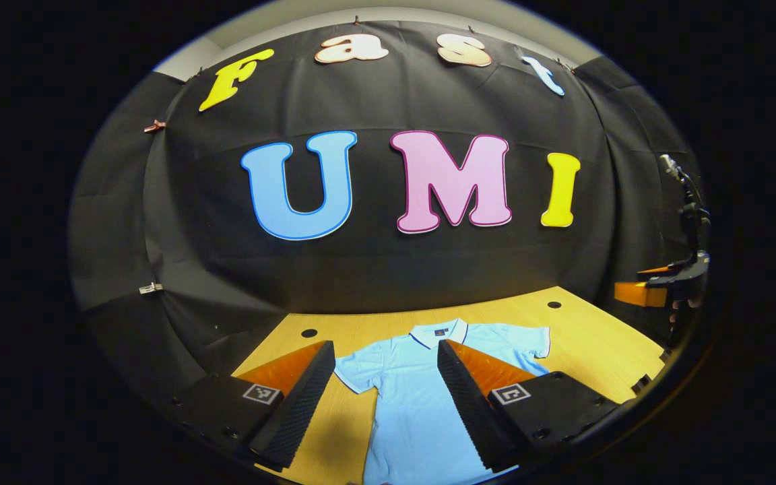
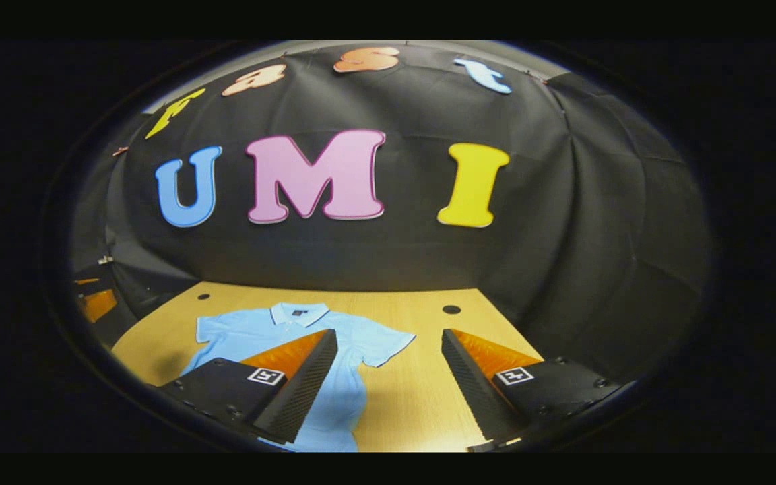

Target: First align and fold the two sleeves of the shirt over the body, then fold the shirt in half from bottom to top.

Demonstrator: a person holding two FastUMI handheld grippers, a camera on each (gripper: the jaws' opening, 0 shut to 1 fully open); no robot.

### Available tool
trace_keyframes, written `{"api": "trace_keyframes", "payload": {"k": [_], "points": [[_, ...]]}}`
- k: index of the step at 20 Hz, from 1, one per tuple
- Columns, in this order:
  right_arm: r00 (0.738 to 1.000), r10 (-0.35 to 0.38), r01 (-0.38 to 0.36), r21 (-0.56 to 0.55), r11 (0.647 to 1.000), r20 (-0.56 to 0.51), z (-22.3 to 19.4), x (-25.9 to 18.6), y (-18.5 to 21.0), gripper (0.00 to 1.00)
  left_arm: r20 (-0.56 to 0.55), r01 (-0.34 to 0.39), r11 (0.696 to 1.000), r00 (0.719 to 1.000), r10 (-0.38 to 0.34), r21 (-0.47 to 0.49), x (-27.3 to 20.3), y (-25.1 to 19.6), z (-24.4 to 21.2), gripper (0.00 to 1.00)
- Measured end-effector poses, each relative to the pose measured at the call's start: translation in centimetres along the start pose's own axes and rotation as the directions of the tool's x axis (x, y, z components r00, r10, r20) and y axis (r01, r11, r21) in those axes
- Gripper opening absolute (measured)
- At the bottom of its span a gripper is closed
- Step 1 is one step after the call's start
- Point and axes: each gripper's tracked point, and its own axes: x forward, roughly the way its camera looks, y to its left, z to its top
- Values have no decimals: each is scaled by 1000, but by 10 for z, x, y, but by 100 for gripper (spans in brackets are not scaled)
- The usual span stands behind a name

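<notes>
Both sets of jaws stood wide apart and held nothing. Your left gripper [image 1: 382, 387] hung above the desk [image 1: 583, 343] with the shirt [image 1: 415, 397] showing in the gap between its fingers. Your right gripper [image 2: 388, 377] hung the same way, over bare wood at 6 o'clock in the right gripper view, with the shirt off toward 8 o'clock of it.

Just beyond the fingers, the shirt lay flat and face up, collar [image 1: 438, 331] pointing away from you toward the booth wall at 12 o'clock. Both short sleeves were spread outward from the body: in the left gripper view one sleeve [image 1: 356, 372] reached toward 9 o'clock and the other sleeve [image 1: 529, 340] toward 2 o'clock. Neither lay over the body, and the lower part ran out of sight unfolded as far as could be seen.

As I judged it, you had no step done at that moment. Both sleeve folds were left, then the fold from hem up to collar.

Farther off, at 3 o'clock in the left gripper view, your other gripper's body showed near the desk's edge.
</notes>
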Motion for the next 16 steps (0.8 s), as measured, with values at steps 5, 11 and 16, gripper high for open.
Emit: {"api": "trace_keyframes", "payload": {"k": [5, 11, 16], "points": [[995, 14, -14, 4, 1000, -95, -19, 89, -10, 98, -42, -18, 1000, 999, 18, 9, 15, -5, -4, 99], [966, -10, 18, 28, 999, -260, -78, 190, -28, 98, -97, -71, 997, 993, 70, -8, 35, 3, -14, 99], [932, -26, 19, -23, 1000, -362, -127, 254, -35, 98, -151, -95, 995, 984, 94, 2, 49, 15, -32, 99]]}}
